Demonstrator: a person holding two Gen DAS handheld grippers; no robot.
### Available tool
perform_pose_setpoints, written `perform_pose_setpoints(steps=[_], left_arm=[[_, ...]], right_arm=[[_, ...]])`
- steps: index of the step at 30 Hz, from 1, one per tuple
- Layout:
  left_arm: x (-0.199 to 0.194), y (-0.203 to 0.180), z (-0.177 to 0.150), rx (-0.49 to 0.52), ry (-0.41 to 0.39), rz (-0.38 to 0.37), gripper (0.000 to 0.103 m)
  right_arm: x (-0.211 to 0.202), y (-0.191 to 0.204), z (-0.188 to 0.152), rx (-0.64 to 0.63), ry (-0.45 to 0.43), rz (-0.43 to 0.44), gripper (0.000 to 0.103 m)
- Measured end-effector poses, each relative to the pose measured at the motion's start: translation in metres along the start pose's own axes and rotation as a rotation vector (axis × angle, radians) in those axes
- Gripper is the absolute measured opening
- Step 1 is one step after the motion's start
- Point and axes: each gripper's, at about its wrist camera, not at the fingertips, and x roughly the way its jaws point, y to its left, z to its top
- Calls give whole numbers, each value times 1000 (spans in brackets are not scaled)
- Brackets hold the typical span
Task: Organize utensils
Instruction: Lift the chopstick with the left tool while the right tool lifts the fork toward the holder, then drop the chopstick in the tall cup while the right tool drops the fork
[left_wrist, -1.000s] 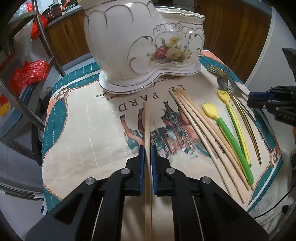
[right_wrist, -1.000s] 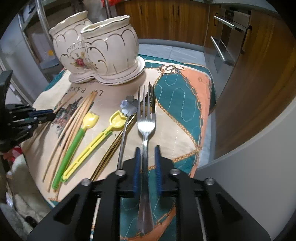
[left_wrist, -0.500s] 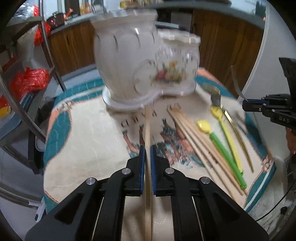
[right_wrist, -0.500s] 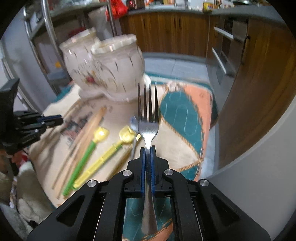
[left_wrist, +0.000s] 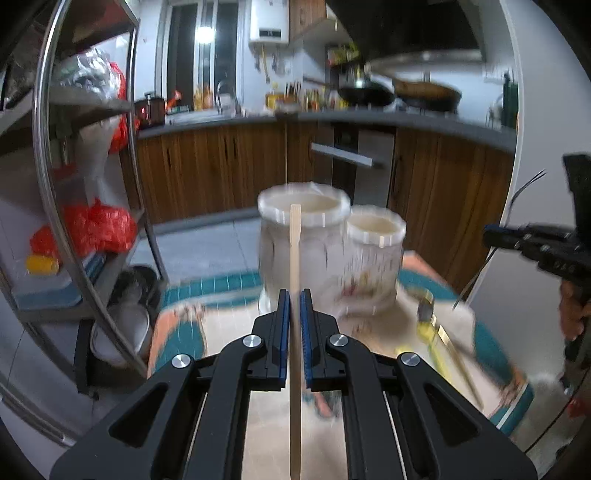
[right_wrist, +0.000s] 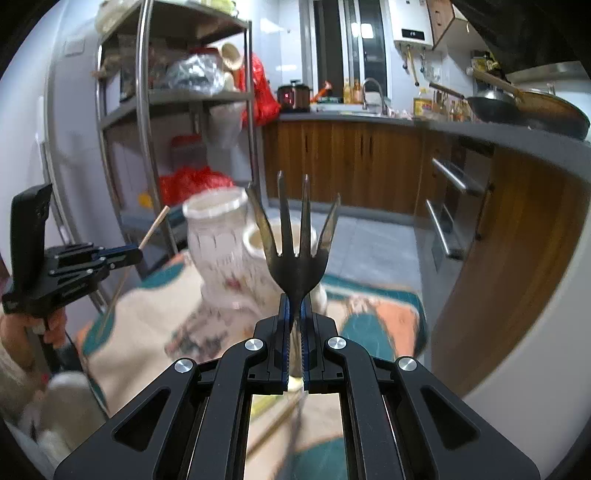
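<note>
My left gripper (left_wrist: 294, 295) is shut on a wooden chopstick (left_wrist: 295, 258), held up off the table, its tip in line with the taller cup of the white ceramic holder (left_wrist: 306, 254). My right gripper (right_wrist: 294, 301) is shut on a metal fork (right_wrist: 297, 254), tines up, in front of the holder (right_wrist: 221, 251). The lower cup (left_wrist: 375, 254) stands to the right of the taller one. The right gripper also shows in the left wrist view (left_wrist: 498, 236), and the left gripper in the right wrist view (right_wrist: 131, 254). The view is blurred.
The holder stands on a quilted teal, orange and cream mat (left_wrist: 177, 332). Yellow-headed utensils (left_wrist: 432, 332) lie on the mat at the right. A metal shelf rack (left_wrist: 85, 240) stands to the left. Wooden kitchen cabinets (right_wrist: 351, 162) are behind.
Both grippers have lifted their utensils off the mat and tilted up, so the views now look across at the holder's rims. The right gripper closed on the fork during this time.
</note>
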Motion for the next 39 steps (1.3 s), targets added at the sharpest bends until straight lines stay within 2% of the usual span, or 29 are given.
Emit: perform_pose_setpoints(steps=[6,10,12,16,20,24,34,39], left_arm=[[-2,6,68,-25,-134,-39,6],[16,7,106,-40,-192,-60,6],[26,7,120,-44,-228,-44,6],[47,6,139,-80,-289,-22,6],[67,0,141,-80,-353,27,6],[91,-1,124,-78,-285,43,6],[97,3,75,-52,-106,58,6],[101,4,70,-34,-72,75,6]], right_arm=[[11,4,39,22,-48,41,6],[20,2,65,62,-84,80,6],[25,1,76,75,-113,78,6],[38,-1,94,92,-152,70,6],[61,-6,93,113,-133,52,6],[85,-14,77,128,-68,43,6],[127,-14,46,140,62,44,6],[134,-9,44,121,83,21,6]])
